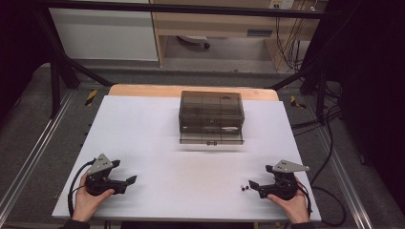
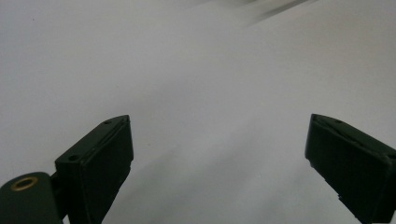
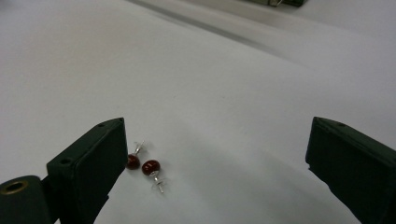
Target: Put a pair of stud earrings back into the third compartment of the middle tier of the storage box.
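White and bare but for a few things, the surface carries a smoky transparent drawer box toward 12 o'clock, well apart from both hands. The right gripper rests near 4 o'clock with its fingers spread wide and holding nothing; two red stud earrings lie on the surface just beside its one finger, touching or nearly touching each other, silver posts pointing apart. The left gripper waits near 8 o'clock, fingers likewise wide open over bare surface. To pick up a stud well, I judge the right gripper should shift sideways so that one earring sits centred between the fingers, come down low, and close gently on the bead rather than the thin post. Count: two earrings, one box, two grippers, two hands.
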The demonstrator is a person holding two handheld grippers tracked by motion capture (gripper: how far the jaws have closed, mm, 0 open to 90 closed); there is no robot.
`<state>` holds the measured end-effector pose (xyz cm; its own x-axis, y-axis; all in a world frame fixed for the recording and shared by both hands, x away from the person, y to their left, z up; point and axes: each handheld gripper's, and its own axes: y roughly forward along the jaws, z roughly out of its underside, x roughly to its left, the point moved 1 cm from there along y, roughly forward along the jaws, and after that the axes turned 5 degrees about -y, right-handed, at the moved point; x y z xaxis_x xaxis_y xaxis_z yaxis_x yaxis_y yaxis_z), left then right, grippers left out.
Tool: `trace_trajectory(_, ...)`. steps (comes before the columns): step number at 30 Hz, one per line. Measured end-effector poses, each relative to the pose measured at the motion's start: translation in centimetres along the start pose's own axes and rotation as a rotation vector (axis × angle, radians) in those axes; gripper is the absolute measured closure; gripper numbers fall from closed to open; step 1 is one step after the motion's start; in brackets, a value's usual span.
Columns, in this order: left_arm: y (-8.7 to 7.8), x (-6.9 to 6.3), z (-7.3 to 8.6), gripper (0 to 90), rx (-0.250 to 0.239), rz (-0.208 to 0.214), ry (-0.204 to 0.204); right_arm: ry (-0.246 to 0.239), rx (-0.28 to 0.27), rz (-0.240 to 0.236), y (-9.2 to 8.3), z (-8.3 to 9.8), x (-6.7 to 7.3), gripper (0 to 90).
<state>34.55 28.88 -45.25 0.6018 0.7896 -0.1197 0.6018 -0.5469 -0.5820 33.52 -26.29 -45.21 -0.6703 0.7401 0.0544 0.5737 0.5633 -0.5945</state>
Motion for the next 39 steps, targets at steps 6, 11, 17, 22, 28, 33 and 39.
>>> trace_trajectory(6,-0.1,0.1,-0.1,7.4,-0.008,-0.005,-0.008,-0.029,0.041,-0.044,0.5,0.1,0.6,19.2)
trace_trajectory(11,-0.1,0.2,0.0,7.4,-0.005,-0.005,-0.012,-0.054,0.068,-0.079,0.7,0.1,1.1,35.6)
trace_trajectory(17,-0.2,0.2,0.0,7.6,-0.009,-0.001,-0.016,-0.08,0.096,-0.121,0.9,0.2,1.5,53.5)
trace_trajectory(22,-0.2,0.1,0.0,7.7,-0.008,-0.005,-0.007,-0.105,0.103,-0.128,1.0,0.2,1.8,63.1)
trace_trajectory(28,-0.3,0.1,0.0,7.7,-0.008,-0.002,-0.004,-0.114,0.112,-0.135,1.1,0.2,1.8,70.6)
trace_trajectory(33,-0.3,0.1,0.1,7.8,-0.009,-0.003,-0.002,-0.122,0.12,-0.143,1.2,0.3,1.9,75.2)
trace_trajectory(39,-0.2,0.1,0.1,8.1,-0.007,-0.005,-0.004,-0.124,0.126,-0.155,1.3,0.3,1.8,79.3)
